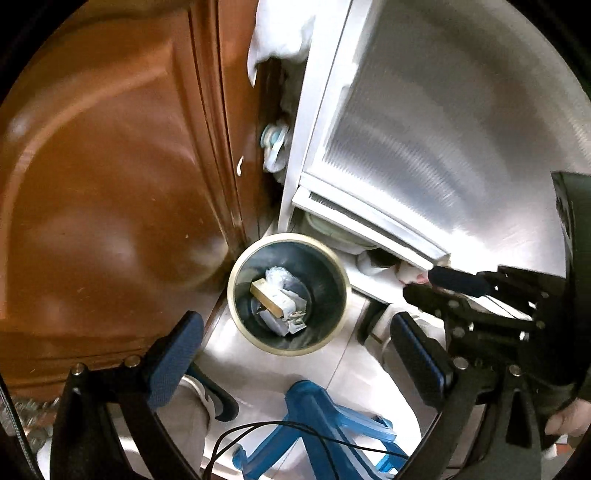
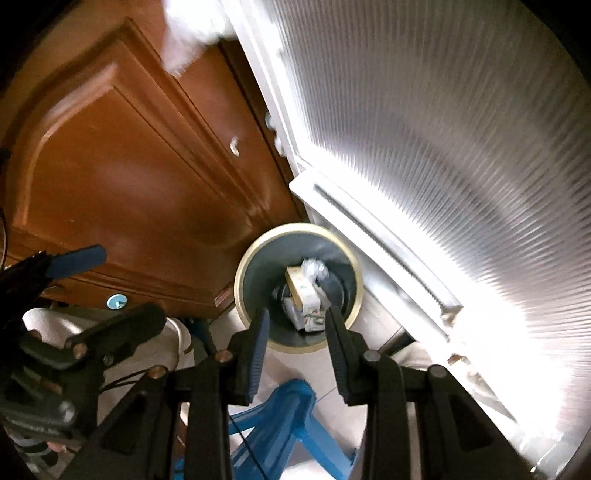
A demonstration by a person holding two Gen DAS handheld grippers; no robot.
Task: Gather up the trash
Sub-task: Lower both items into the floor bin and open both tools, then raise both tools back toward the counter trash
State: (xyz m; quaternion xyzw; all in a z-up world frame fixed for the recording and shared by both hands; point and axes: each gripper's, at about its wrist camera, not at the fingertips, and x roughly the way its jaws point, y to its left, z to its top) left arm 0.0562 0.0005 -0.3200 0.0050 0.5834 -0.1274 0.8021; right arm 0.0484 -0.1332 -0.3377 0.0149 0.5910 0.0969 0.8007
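A round dark bin with a cream rim [image 1: 236,273] stands on the floor in the corner between a brown wooden door and a white ribbed door. Inside lie crumpled white wrappers [image 1: 280,280] and a small tan box [image 1: 267,297]. My left gripper [image 1: 291,350] is wide open and empty above the bin. The bin rim [image 2: 240,284] also shows in the right wrist view, with the tan box [image 2: 301,286] and wrappers [image 2: 314,267] inside. My right gripper [image 2: 297,341] is open and empty just above the bin's near rim. The right gripper [image 1: 432,284] shows at the right of the left wrist view.
A brown wooden door [image 1: 110,166] stands left of the bin and a white ribbed door [image 1: 443,129] stands right. A blue plastic stool [image 1: 321,424] sits on the pale floor below the grippers. A person's shoe [image 1: 210,395] is at lower left. White cloth [image 1: 280,29] hangs above.
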